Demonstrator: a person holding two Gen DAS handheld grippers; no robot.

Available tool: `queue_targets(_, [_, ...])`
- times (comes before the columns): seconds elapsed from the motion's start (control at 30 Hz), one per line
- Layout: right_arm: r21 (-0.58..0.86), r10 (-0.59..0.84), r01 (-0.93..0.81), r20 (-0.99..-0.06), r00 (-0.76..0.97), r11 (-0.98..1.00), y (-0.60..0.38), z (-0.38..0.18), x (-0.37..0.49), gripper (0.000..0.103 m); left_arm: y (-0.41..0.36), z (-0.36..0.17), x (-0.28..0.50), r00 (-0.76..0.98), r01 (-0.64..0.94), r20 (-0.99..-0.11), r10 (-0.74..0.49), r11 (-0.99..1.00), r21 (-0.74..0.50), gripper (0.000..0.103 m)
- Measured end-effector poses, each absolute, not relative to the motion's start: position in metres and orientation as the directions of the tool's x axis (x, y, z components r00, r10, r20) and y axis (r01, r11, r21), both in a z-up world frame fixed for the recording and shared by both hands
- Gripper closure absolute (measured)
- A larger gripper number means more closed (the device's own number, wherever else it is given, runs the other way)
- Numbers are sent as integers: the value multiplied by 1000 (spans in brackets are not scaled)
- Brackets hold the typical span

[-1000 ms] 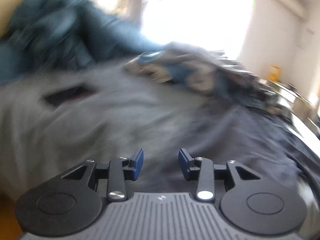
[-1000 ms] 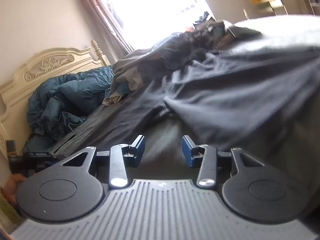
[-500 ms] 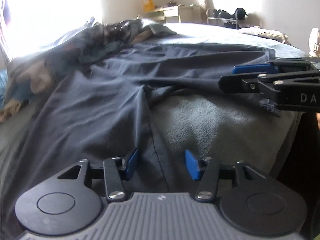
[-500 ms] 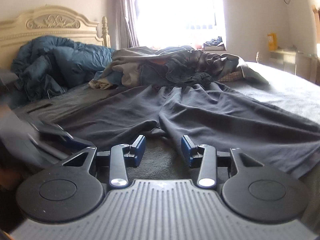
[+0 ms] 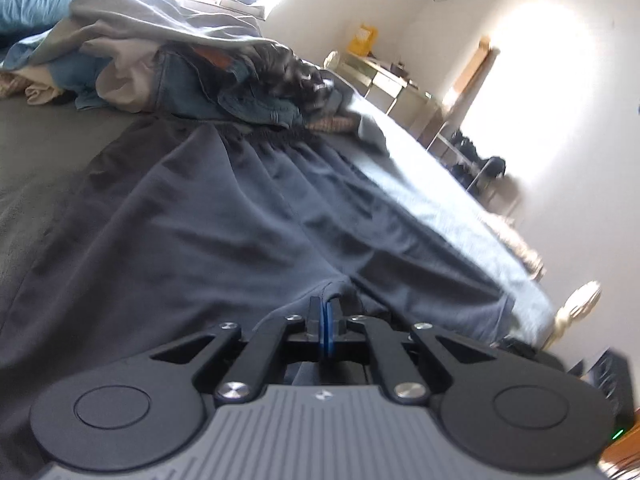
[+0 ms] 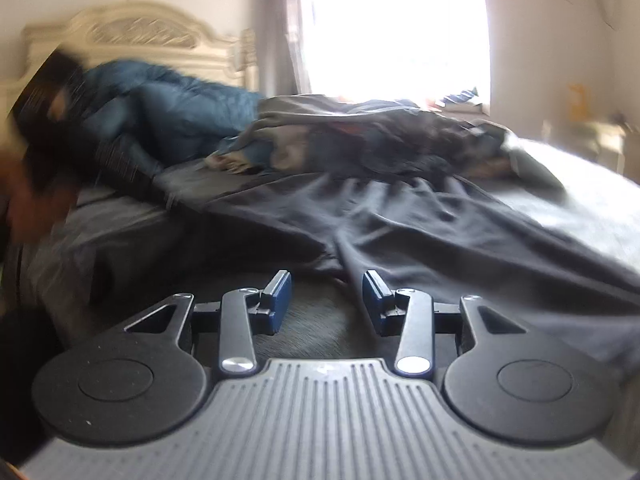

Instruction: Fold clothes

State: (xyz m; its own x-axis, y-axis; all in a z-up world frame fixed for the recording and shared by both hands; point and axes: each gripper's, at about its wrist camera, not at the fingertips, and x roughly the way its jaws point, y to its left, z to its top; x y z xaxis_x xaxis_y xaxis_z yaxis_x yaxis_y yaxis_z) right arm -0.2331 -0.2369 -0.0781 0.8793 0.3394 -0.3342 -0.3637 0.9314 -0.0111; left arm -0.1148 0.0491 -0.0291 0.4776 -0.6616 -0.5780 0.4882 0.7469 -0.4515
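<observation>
Dark grey trousers (image 5: 200,220) lie spread on the bed, waistband far off by the clothes pile, legs toward me. My left gripper (image 5: 324,308) is shut at the near edge of the trousers, its blue pads pressed together, and the cloth rises in a small peak at the tips. In the right wrist view the same trousers (image 6: 440,232) stretch across the bed. My right gripper (image 6: 326,284) stands open low over the grey bed cover (image 6: 312,328), just short of the crotch, with no cloth between its fingers. A blurred dark shape with a hand (image 6: 36,184) shows at the far left.
A pile of mixed clothes (image 5: 180,60) lies beyond the waistband. A blue duvet (image 6: 172,120) is bunched against the cream headboard (image 6: 140,32). A desk (image 5: 384,76) and a shoe rack (image 5: 476,160) stand by the far wall. A bright window (image 6: 392,28) lies behind the bed.
The left view swung across the bed to the trousers' near edge and its jaws closed from open onto the cloth. The right gripper rolled level and stayed open.
</observation>
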Motion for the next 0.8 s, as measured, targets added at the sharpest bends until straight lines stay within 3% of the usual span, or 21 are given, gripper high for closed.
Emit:
queue_targets(0.17, [-168,372,-451,-358,856,877,-208,-78,-212,64,52,-31,-104,453,477,-574,-682,729,-490,101])
queue_targets(0.3, [-117,404,-476,-378,833,872,-197,-75,-195,65,53,-38,-104,425,489,-569,-704,707,-511,101])
queue_targets(0.43, [-217,334,-429,-366,868,877,-184,-81,-189,66,50,-43,-110,378,528,-565,-733,672,-519,101])
queue_targets(0.63, [-546,245,-399,-335,910,737,-151,-102,-190,66,51,-39,-114,363,562,-527,-769,631,-534,101])
queue_targets(0.8, [-731,226,-379,-304,926,568,-130,-115,-186,67,55,-39,-111,344,565,-505,-792,604,-562,100])
